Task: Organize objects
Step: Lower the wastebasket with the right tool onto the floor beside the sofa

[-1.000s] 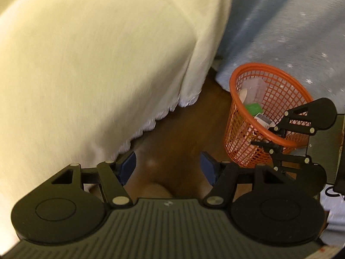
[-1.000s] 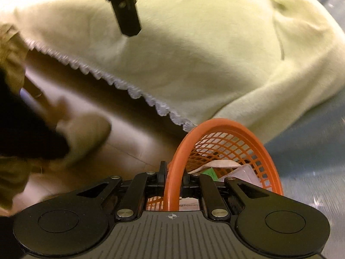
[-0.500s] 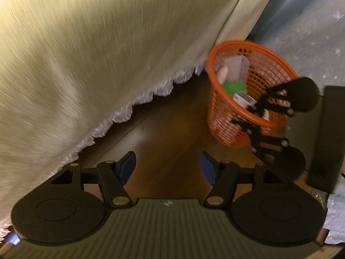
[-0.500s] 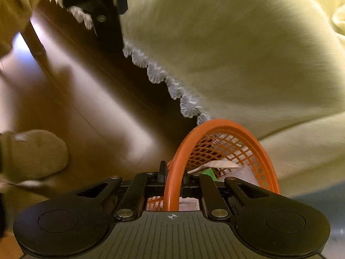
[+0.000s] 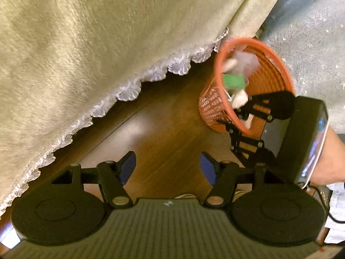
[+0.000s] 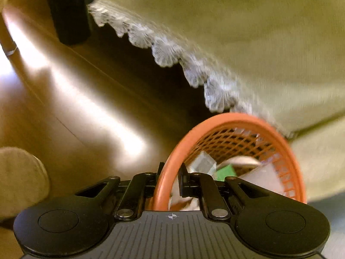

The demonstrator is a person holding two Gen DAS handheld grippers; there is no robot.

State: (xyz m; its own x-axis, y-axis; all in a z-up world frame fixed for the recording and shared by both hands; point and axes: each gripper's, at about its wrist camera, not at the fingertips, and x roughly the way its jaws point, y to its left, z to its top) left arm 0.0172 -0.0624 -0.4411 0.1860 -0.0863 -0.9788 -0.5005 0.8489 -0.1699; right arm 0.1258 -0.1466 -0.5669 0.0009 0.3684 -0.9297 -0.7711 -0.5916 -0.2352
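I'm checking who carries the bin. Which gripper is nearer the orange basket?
Right. The right gripper is clamped on the orange basket at its near rim, one finger inside and one outside. The left gripper hangs open over bare wooden floor, apart from it.

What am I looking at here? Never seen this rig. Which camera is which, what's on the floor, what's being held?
There is no robot arm. A person carries a two-finger gripper in each hand, and each gripper has a fisheye camera looking forward along its fingers.

Left wrist view: the black frame at the bottom is the left gripper. Its blue pads stand apart with nothing between them, only the wooden floor beyond. To its right you see the right gripper from outside, with the person's hand behind it.

Right wrist view: the right gripper is shut on the rim of the orange basket. The basket holds white and green packaging, too blurred to name.

A cream bedspread with a lace edge hangs over the floor beside the basket.
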